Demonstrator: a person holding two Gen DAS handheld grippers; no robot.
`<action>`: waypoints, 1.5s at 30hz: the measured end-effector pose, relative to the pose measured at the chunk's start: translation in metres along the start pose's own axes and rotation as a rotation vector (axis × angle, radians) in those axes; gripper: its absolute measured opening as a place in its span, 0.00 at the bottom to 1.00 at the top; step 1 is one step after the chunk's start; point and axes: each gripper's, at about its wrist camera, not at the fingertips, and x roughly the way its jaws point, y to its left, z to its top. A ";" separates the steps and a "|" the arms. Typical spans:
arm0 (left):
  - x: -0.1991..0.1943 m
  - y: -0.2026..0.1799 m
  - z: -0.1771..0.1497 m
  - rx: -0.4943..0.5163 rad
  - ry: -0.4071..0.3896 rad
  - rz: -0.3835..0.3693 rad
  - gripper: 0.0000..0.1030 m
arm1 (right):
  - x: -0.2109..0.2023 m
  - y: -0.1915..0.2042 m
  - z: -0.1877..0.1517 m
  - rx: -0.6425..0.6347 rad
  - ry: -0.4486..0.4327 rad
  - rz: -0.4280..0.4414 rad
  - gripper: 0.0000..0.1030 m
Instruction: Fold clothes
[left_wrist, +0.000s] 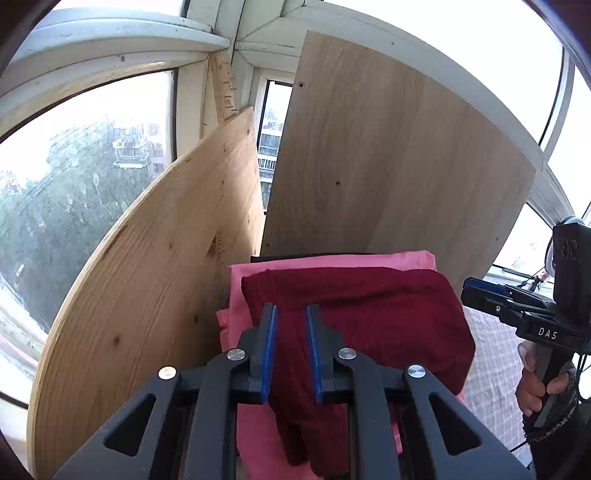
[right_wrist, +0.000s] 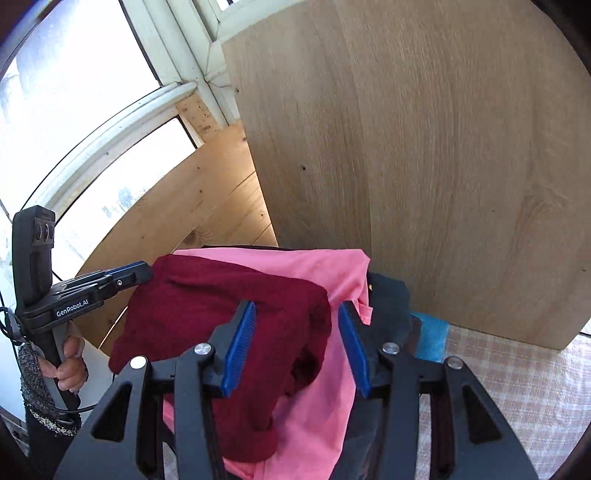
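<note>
i logged the following colours. the folded garment (left_wrist: 354, 314) on top was dark maroon. the garment under it (right_wrist: 325, 280) was plain pink. a dark navy garment (right_wrist: 388, 295) lay beneath the pink one. a bright blue cloth (right_wrist: 430, 336) showed beside it. the table cover (right_wrist: 517, 376) carried a pale pink-and-white check. the left gripper (left_wrist: 290, 321) and right gripper (right_wrist: 297, 321) were black with blue pads (right_wrist: 240, 347). the leaning boards were light pine (left_wrist: 147, 277) and grey-brown oak grain (left_wrist: 388, 166). the window frame (left_wrist: 110, 48) was white.

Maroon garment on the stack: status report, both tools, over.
Left tool and right tool open, holding nothing. Maroon garment folded atop the pink garment. Wooden boards close behind.
</note>
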 end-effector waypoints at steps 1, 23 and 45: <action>-0.006 -0.002 -0.010 0.004 -0.002 -0.010 0.16 | -0.010 0.005 -0.007 -0.015 -0.006 0.017 0.45; -0.090 -0.055 -0.107 0.030 -0.041 0.101 0.46 | -0.122 0.026 -0.122 -0.007 0.008 -0.302 0.54; -0.187 -0.222 -0.316 -0.149 0.075 0.220 0.57 | -0.293 0.008 -0.304 -0.140 0.036 -0.356 0.55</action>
